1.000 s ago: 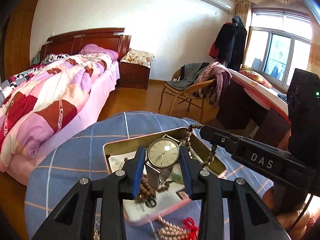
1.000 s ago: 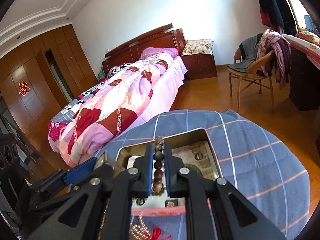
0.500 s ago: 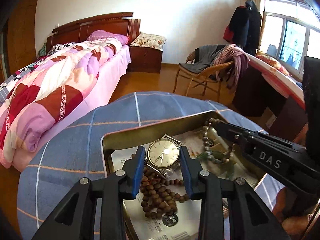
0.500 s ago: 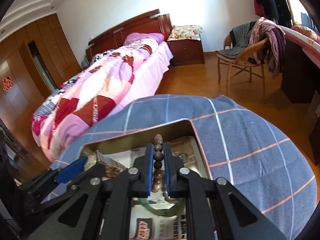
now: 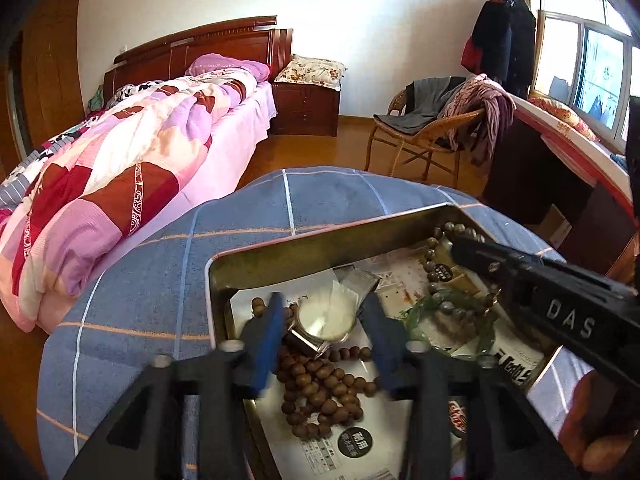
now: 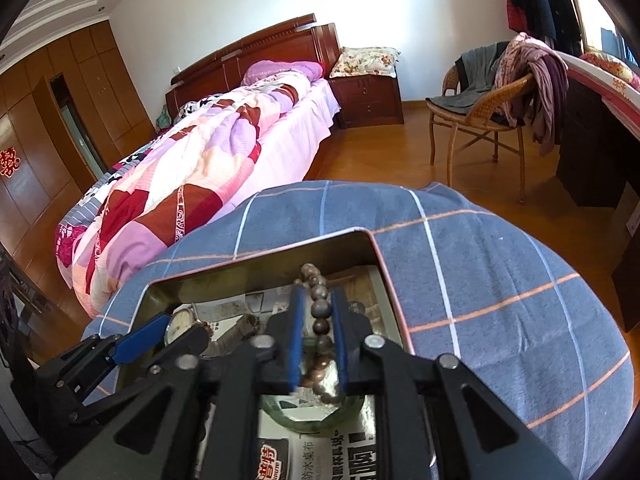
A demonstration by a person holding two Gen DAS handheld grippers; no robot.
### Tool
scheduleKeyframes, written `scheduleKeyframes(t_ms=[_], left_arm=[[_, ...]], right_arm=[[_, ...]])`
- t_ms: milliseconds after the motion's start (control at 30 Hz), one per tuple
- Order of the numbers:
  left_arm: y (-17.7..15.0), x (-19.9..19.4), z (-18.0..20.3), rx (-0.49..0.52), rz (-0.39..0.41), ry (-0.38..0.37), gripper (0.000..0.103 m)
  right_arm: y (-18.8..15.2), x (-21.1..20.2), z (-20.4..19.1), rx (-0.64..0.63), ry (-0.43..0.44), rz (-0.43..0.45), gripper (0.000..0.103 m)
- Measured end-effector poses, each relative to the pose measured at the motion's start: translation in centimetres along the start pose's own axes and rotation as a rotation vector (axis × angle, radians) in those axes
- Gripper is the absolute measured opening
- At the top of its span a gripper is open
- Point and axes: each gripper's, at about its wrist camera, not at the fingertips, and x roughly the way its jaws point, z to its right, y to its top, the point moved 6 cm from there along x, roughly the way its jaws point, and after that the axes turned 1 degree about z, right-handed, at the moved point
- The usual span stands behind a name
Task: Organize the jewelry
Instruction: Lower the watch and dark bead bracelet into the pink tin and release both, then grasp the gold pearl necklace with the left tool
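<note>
So the round gold-faced wristwatch with a silver metal band (image 5: 325,317) sits in the shallow brass-coloured metal tin (image 5: 320,240), resting on a heap of brown wooden prayer beads (image 5: 320,380). The left gripper (image 5: 325,332) has its blue pads on either side of the watch, and the jaws are opening, with clear gaps to the case, so it's not clamped anymore.

Same deal on the other side: the right gripper (image 6: 316,344) straddles a strand of darker grey-brown round beads (image 6: 320,308), jaws opening, strand between the pads but not pinched as far as I can tell. Below that strand there's a translucent green bangle (image 6: 308,420) lying on printed paper that lines the tin bottom.

The tin sits on a tabletop covered in a blue cloth with white and orange grid lines (image 6: 480,280). Room is a bedroom: wooden bed with a pink-and-red patchwork quilt (image 5: 120,168), a rattan chair piled with clothes (image 5: 440,128), and an orange wood floor.
</note>
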Motion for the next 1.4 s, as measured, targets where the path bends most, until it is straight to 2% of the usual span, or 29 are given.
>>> scheduleKeyframes(t_ms=[33,100,267,533,800,967,1100,1400], left_arm=[[0.3,-0.3,-0.1,-0.006,0.010,0.002,0.071],[0.8,-1.4,-0.2,-0.015,0.049,-0.002,0.075],[1.6,-3.2,-0.2,0.009,0.077,0.019,0.075],[-0.1,-6.5,-0.2,0.019,0.086,0.026,0.075],[-3.7,-9.6,-0.8,0.017,0.072,0.043,0.075],[-6.5,-10.9,-2.3,-0.028,0.044,0.059,0.075],[-8.9,-11.7,-3.1,-0.036,0.023,0.065,0.075],[-13.1,-13.9,-4.8,-0.017,0.005,0.086,0.075]], right_arm=[[0.1,-0.2,0.0,0.003,0.000,0.008,0.051],[0.4,-1.0,-0.2,-0.004,-0.014,0.037,0.058],[0.9,-3.1,-1.0,-0.026,-0.038,0.074,0.058],[-1.0,-5.8,-1.6,-0.034,-0.073,0.074,0.058],[-4.1,-8.8,-1.6,-0.037,-0.097,0.071,0.058],[-7.0,-10.1,0.4,0.010,-0.123,0.048,0.058],[-9.0,-10.8,1.4,0.058,-0.106,0.013,0.058],[-12.5,-11.9,0.8,0.029,-0.102,-0.030,0.058]])
